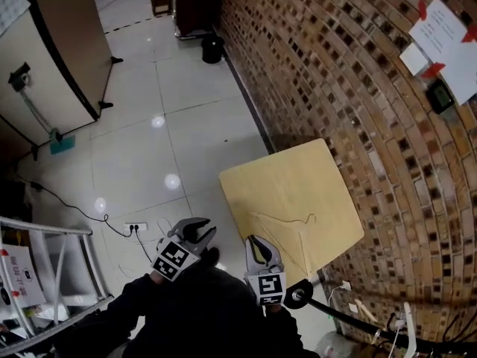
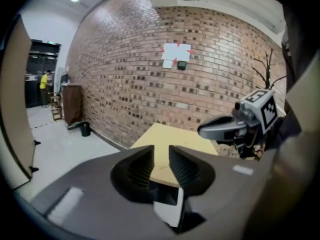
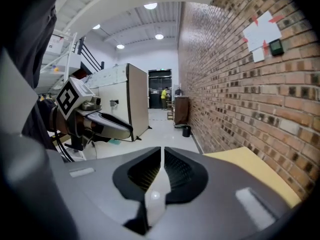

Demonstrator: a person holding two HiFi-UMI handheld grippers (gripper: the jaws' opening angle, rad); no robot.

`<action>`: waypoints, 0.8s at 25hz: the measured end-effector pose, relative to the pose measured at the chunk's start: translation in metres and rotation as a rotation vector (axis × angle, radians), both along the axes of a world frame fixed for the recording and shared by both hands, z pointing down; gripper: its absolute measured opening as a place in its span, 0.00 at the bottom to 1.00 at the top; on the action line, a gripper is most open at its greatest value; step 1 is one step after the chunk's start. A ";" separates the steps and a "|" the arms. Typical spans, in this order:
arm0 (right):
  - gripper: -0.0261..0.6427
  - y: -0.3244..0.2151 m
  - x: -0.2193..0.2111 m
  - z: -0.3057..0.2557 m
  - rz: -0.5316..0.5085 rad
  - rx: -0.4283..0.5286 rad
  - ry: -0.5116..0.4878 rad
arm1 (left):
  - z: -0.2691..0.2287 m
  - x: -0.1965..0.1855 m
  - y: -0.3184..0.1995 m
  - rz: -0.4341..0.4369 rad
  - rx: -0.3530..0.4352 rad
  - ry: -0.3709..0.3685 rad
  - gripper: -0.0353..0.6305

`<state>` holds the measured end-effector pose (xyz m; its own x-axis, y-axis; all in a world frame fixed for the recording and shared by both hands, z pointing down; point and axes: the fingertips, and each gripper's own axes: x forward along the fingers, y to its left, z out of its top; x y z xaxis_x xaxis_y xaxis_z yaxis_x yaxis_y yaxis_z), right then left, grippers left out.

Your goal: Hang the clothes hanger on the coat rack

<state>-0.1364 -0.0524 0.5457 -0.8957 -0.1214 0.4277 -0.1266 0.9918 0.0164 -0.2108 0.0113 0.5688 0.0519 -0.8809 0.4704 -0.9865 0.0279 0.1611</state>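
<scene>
A thin pale clothes hanger (image 1: 282, 223) lies flat on the yellow table (image 1: 283, 181), which stands against the brick wall. Both grippers hover in front of the table's near edge, apart from the hanger. My left gripper (image 1: 201, 231) (image 2: 161, 151) has a narrow gap between its jaws and nothing in it. My right gripper (image 1: 258, 243) (image 3: 162, 151) is shut and empty. The coat rack's bare branches (image 2: 267, 70) rise by the wall at the right of the left gripper view. Its dark round base (image 1: 299, 294) sits on the floor near the table's near corner.
The brick wall (image 1: 350, 80) runs along the right, with papers (image 1: 440, 24) taped on it. A black bin (image 1: 212, 48) stands by the wall farther off. A power strip with cables (image 1: 136, 227) lies on the tiled floor, and a metal frame (image 1: 45, 233) stands at the lower left.
</scene>
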 end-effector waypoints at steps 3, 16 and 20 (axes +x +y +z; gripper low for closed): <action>0.07 -0.032 0.011 0.002 0.137 0.002 0.005 | 0.001 0.004 -0.044 0.152 -0.008 0.001 0.18; 0.07 -0.123 0.104 0.006 0.837 -0.102 0.062 | 0.073 0.075 -0.205 0.869 -0.200 0.014 0.29; 0.07 -0.113 0.125 0.011 1.007 -0.132 0.109 | 0.137 0.101 -0.214 1.068 -0.337 -0.027 0.41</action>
<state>-0.0117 -0.1656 0.5564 -0.3589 -0.7425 0.5655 -0.9071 0.4201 -0.0241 -0.1098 -0.2023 0.7062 0.6916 -0.2177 0.6887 -0.5332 -0.7971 0.2834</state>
